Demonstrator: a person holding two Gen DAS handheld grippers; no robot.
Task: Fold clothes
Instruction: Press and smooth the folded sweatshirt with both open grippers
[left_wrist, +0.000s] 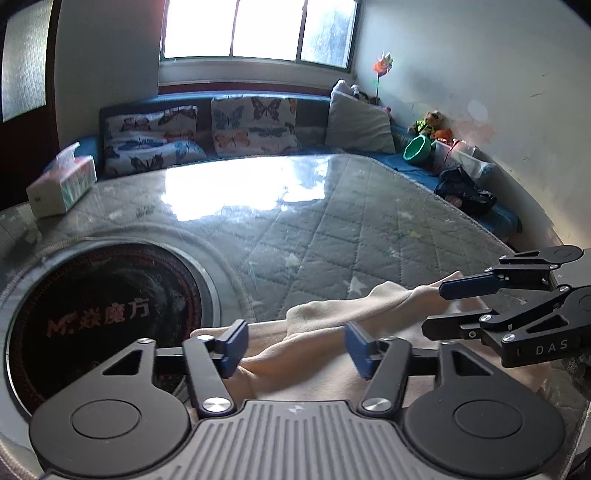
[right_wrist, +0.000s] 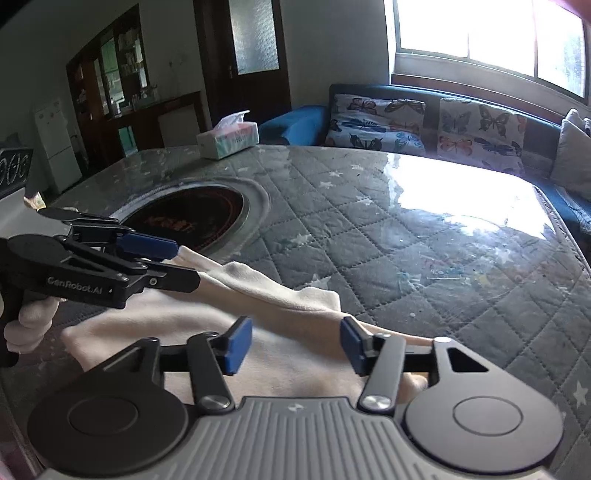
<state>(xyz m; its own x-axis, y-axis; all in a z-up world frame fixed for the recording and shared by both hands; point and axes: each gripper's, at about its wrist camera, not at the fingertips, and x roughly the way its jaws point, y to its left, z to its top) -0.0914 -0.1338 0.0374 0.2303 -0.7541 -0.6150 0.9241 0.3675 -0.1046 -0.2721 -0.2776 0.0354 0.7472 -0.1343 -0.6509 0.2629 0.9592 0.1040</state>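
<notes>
**A:** What lies nearest the cameras?

**B:** A cream cloth (right_wrist: 207, 332), spread over the near edge of the bench (left_wrist: 332, 229). Part lies flat; a long strip rises in a soft ridge across it, like a sleeve or a fold turned over. Which garment it is, I cannot tell.

**A:** And the two tools?

**B:** The left hand-held gripper (left_wrist: 295, 347) sits low over the cloth, jaws wide, cloth showing in the gap but nothing pinched. The right hand-held gripper (right_wrist: 295, 343) is the same: wide, hovering above the flat part, gripping nothing. Each faces one end of the ridge, probably so the two ends can be taken together.

**A:** Is the folding under way or over?

**B:** It fits either: a fold just laid and let go, or a bunched strip waiting to be taken up. The cloth is not yet a neat stack.

**A:** Anything else on the bench?

**B:** It has a quilted grey cover under a glossy sheet. A round dark cooktop (left_wrist: 99, 314) is set in to the left, just beside the cloth. A tissue box (left_wrist: 61, 184) stands at the far left corner.

**A:** And beyond?

**B:** A blue sofa (right_wrist: 369, 92) with butterfly cushions (left_wrist: 255, 125), then a bright window (left_wrist: 258, 29).
</notes>
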